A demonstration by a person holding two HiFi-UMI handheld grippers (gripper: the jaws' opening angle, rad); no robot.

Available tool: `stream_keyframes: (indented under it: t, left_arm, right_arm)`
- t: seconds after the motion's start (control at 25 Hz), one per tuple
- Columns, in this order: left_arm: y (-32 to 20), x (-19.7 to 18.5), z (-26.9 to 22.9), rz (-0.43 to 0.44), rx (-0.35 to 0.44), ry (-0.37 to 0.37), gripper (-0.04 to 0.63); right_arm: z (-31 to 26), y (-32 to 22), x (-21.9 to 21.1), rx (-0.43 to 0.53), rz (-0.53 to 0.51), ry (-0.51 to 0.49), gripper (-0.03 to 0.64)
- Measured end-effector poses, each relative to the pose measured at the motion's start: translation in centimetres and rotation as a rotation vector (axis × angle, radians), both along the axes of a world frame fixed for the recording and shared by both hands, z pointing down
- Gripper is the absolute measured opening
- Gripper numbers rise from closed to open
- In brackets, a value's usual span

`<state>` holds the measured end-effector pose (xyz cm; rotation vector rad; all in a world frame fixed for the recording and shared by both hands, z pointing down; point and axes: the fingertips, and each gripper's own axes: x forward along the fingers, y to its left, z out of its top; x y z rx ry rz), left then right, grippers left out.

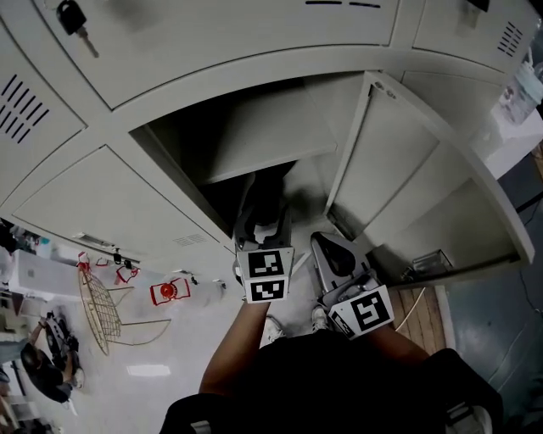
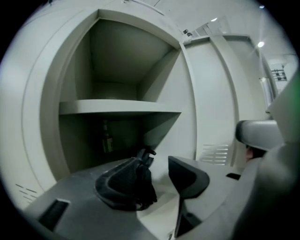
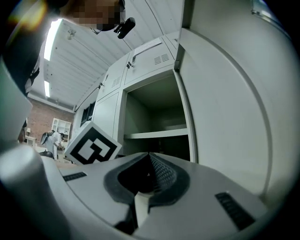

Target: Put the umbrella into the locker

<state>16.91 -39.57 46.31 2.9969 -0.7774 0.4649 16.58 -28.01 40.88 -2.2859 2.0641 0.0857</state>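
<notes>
The locker (image 1: 280, 119) stands open before me, with a shelf (image 2: 117, 107) across its middle. My left gripper (image 1: 265, 227) points into the lower compartment. Its jaws (image 2: 159, 164) stand apart, with light floor showing in the gap. A small black fabric piece with a loop at its top (image 2: 140, 180) hangs against the left pad, and the right pad does not touch it. At the back of the lower compartment stands a dark upright thing (image 2: 107, 137), too dim to name. My right gripper (image 1: 335, 254) hangs beside the left one with its pads (image 3: 149, 157) closed together on nothing.
The locker door (image 1: 399, 169) is swung open to the right. A key (image 1: 72, 17) hangs in the locker door above left. On the floor to the left lie a wire basket (image 1: 97, 309) and a red object (image 1: 167, 292). A person (image 1: 42, 364) is at the lower left.
</notes>
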Motion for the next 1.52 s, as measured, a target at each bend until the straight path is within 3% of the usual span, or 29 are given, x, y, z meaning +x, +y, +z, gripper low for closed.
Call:
stream_keyframes:
  t: [0.2,0.24,0.48,0.92,1.52]
  left_arm:
    - [0.0,-2.8,-0.8,-0.065,0.05,0.011,0.014]
    - [0.1,-3.2,-0.9,-0.071,0.045,0.021,-0.003]
    - [1.8,-5.9,-1.2,-0.025,0.012,0.113,-0.003]
    - [3.0,-8.6,1.9,-0.008,-0.014,0.027,-0.002]
    - [3.4,-8.1,2.2,0.018,-0.045,0.026,-0.002]
  right_arm:
    - [0.3,-0.5,-0.5,-0.006,-0.015,-0.011,-0.002]
    - [0.3,-0.6,-0.5,-0.007,-0.017,-0.021,-0.002]
    - [-0.3,-1.3,-1.2,-0.008,-0.039,-0.024,-0.002]
    - [1.0,-1.7,-1.4,-0.058,-0.034,0.014,-0.003]
    - [2.0,-1.8,-1.4,-0.085,-0.028,0.013,-0.002]
